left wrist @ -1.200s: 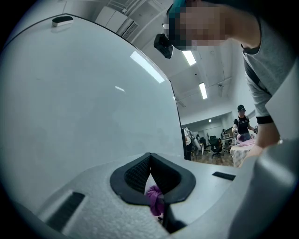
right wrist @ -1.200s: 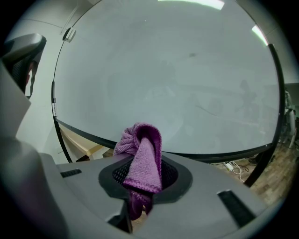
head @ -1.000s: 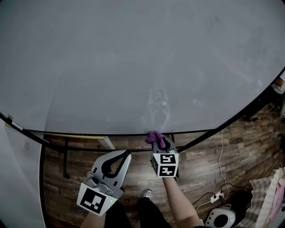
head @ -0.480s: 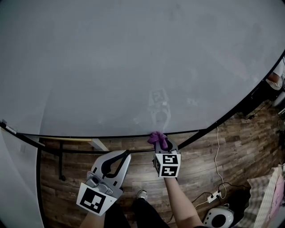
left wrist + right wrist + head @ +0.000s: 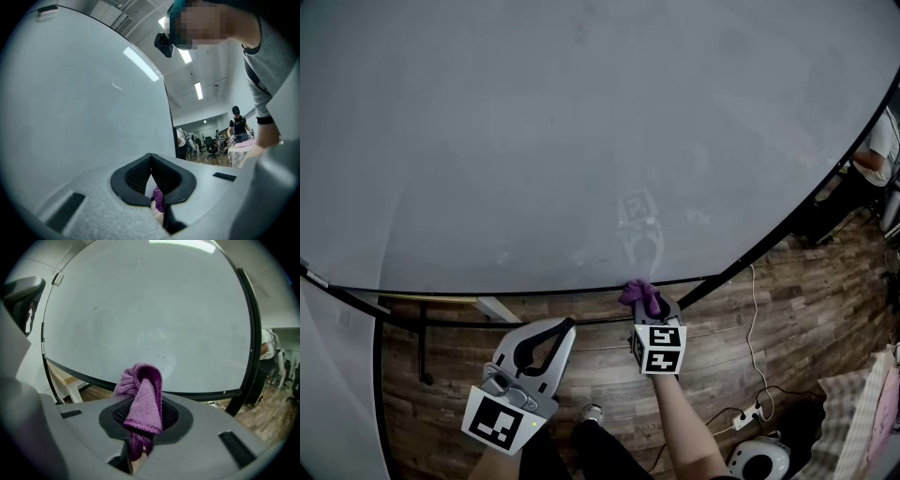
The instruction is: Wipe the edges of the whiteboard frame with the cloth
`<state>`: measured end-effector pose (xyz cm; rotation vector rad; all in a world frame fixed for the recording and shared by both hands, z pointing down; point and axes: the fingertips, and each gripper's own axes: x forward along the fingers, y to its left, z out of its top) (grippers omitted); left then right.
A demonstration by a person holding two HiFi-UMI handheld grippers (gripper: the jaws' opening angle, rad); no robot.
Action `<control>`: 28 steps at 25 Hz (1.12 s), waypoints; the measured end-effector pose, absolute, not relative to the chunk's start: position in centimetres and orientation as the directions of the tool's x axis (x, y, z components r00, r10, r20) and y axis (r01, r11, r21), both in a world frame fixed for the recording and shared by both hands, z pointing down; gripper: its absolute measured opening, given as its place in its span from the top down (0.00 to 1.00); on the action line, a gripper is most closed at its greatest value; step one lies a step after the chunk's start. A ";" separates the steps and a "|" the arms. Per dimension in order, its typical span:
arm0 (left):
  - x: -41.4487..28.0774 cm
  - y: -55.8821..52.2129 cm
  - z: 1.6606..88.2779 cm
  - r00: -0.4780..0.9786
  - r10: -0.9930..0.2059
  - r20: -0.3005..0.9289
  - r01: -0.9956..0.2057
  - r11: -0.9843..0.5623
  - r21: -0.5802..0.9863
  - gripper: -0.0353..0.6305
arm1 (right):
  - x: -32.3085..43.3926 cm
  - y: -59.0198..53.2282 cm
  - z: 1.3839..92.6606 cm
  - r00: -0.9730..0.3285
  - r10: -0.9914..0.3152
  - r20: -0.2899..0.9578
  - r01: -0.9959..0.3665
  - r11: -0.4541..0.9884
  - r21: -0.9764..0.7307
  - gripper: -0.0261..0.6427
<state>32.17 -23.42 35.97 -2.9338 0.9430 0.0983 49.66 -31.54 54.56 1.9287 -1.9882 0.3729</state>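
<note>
jaws first: in the head view your right gripper point(image 5: 649, 305) is clenched on the purple cloth point(image 5: 637, 293). the cloth's bunched top appears to touch the bottom edge of the whiteboard frame point(image 5: 534, 289), a little short of the lower right corner. your left gripper point(image 5: 566, 328) hangs below the frame with its tips together and nothing in them. the whiteboard point(image 5: 581, 141) fills most of the view, pale and faintly smeared just above the cloth. under it lie a wooden floor point(image 5: 741, 328), a power strip point(image 5: 748, 412) on a white cable, and a pale table leg point(image 5: 502, 307) behind the board.

the left gripper view confirms closed, empty jaws; the scrap of purple seen through them lies beyond, not between the pads. behind are ceiling lights point(image 5: 198, 90) and people point(image 5: 239, 124) far off.

the right gripper view shows the cloth folded over and pinched between the pads, with the frame's dark bottom edge just ahead and its right edge near.

you look to be partway along the bottom edge. next, i'd judge, slide toward the corner with steady pressure, then turn the wrist to follow the right edge upward; a loose pinch could let the cloth drag out.
</note>
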 end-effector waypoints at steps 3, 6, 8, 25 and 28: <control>32.9 -23.7 36.0 0.814 -0.575 -0.078 -0.579 -0.815 -0.037 0.92 | 51.1 -31.5 54.7 0.001 -0.907 0.422 -0.998 0.023 0.053 0.87; 33.8 -23.8 36.0 0.817 -0.571 -0.075 -0.575 -0.817 -0.037 0.92 | 52.8 -31.4 54.8 0.021 -0.907 0.420 -0.999 0.000 0.050 0.87; 34.5 -23.8 36.0 0.821 -0.567 -0.072 -0.570 -0.820 -0.043 0.92 | 53.8 -31.2 54.8 0.031 -0.908 0.418 -0.999 -0.012 0.048 0.87; 38.4 -24.4 35.8 0.842 -0.536 -0.064 -0.539 -0.841 -0.051 0.92 | 61.3 -30.5 54.4 0.127 -0.901 0.414 -0.992 -0.112 0.059 0.87; 38.9 -24.5 36.0 0.846 -0.529 -0.057 -0.532 -0.845 -0.052 0.92 | 62.6 -30.4 54.5 0.146 -0.898 0.415 -0.989 -0.127 0.072 0.87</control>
